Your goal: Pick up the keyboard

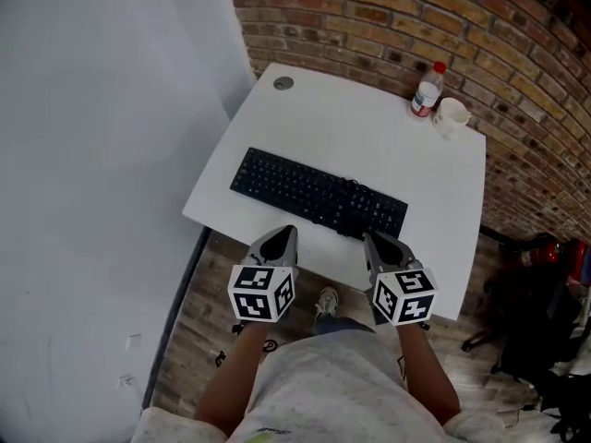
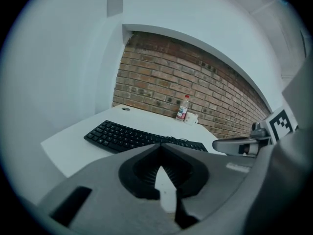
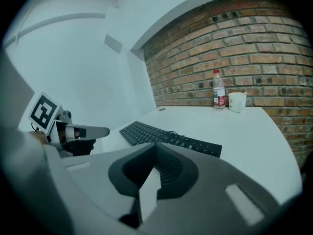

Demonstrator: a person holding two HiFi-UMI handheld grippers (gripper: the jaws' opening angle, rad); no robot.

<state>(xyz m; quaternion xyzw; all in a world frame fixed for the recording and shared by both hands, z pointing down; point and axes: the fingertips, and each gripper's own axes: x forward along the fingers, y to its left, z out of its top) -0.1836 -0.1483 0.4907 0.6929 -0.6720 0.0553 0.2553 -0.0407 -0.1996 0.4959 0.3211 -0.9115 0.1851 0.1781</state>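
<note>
A black keyboard [image 1: 317,193] lies slantwise near the front edge of a white table [image 1: 369,137], its coiled cable resting on its right part. It also shows in the left gripper view as the keyboard [image 2: 132,136] and in the right gripper view as the keyboard [image 3: 166,137]. My left gripper [image 1: 284,233] hovers at the table's front edge, just short of the keyboard, jaws shut and empty. My right gripper [image 1: 374,240] hangs beside it below the keyboard's right end, also shut and empty. In the close views the left gripper [image 2: 160,146] and right gripper [image 3: 156,145] show their tips pressed together.
A plastic bottle [image 1: 427,89] with a red cap and a white cup [image 1: 452,115] stand at the table's far right corner by the brick wall [image 1: 416,17]. A round cable hole [image 1: 283,83] sits at the far left corner. A white wall [image 1: 92,155] runs left; wooden floor lies below.
</note>
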